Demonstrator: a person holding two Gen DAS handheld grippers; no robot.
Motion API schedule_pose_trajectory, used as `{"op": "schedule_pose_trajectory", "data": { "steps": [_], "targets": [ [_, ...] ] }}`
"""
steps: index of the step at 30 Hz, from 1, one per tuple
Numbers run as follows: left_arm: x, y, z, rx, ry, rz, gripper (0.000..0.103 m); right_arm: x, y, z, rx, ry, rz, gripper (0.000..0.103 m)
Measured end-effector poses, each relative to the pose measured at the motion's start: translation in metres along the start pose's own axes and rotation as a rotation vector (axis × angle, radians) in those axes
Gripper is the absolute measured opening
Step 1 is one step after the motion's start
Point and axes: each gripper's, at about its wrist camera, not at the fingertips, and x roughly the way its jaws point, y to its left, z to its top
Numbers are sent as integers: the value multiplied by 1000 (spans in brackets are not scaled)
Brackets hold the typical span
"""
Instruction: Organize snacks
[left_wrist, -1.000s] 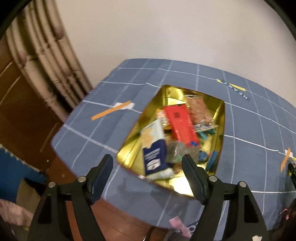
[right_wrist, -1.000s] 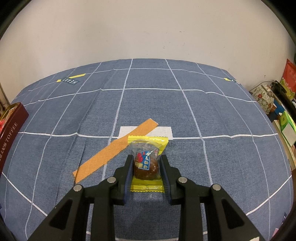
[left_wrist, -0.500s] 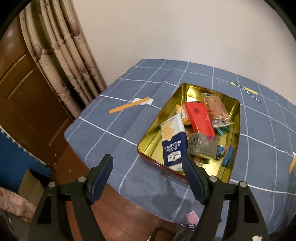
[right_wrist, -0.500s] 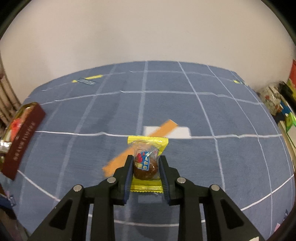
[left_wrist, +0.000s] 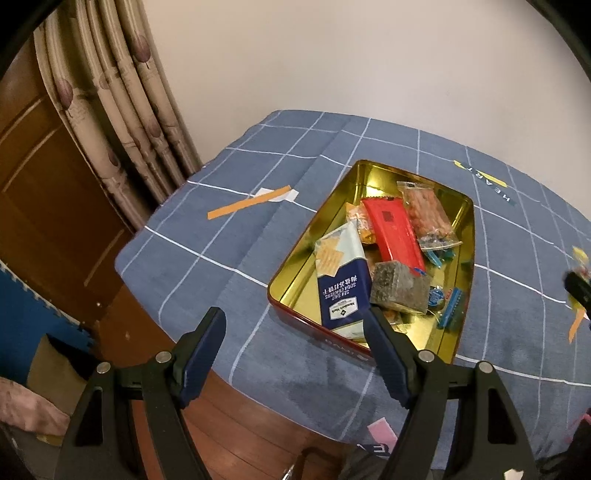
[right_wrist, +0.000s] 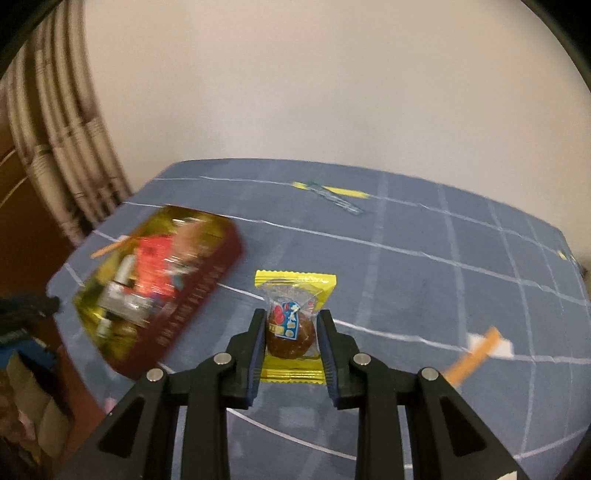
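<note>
A gold tin (left_wrist: 373, 181) with a dark red outer wall lies on the blue checked tablecloth. It holds a blue-and-white cracker pack (left_wrist: 341, 284), a red bar (left_wrist: 395, 232), an orange packet (left_wrist: 424, 206), a grey-green block (left_wrist: 400, 288) and small blue sweets. My left gripper (left_wrist: 295, 321) hangs open above the table's near edge, just short of the tin's near corner, with nothing held. My right gripper (right_wrist: 291, 325) is shut on a yellow-wrapped brown snack (right_wrist: 295, 295), lifted off the cloth. In the right wrist view the tin (right_wrist: 195, 306) is blurred at the left.
Orange tape strips (left_wrist: 247, 203) (right_wrist: 476, 350) lie on the cloth. A curtain (left_wrist: 122, 110) and a wooden door (left_wrist: 48, 192) stand left of the table. The table's edge drops to a wooden floor (left_wrist: 221, 424) below my left gripper. The right gripper's tip (left_wrist: 578, 288) shows at the right edge.
My right gripper has risen and swung left with the yellow snack, bringing the tin into its view. My left gripper has drawn back a little from the tin and stayed open.
</note>
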Motion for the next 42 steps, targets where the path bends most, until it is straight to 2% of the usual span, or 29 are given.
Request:
{"op": "schedule_pose_trajectory", "data": {
  "steps": [6,8,13,21,28,30,33,36,38,40,42],
  "targets": [
    [6,6,2,-15,22,-41,75,20,54,32,-45,19,114,28],
    [8,7,3,-17,28,-44,81,28,75,42,-71,23,139,28],
    [12,12,6,-21,32,-54,83,48,113,57,-118,49,183,28],
    [17,15,7,-21,50,-77,83,90,140,70,-111,103,218,28],
    [20,17,9,-28,59,-105,83,113,156,73,-129,118,211,29],
    [19,18,9,-34,53,-102,83,112,160,75,-134,102,207,44],
    [17,19,9,-45,51,-133,83,99,161,78,-139,46,217,54],
    [14,17,8,-36,55,-149,83,83,157,81,-133,13,261,54],
    [12,14,7,-26,57,-155,83,66,155,80,-134,-36,258,54],
    [10,12,6,-19,55,-175,85,44,152,75,-147,-84,241,54],
    [5,10,5,-19,45,-183,85,26,149,67,-165,-135,183,55]
  ]
}}
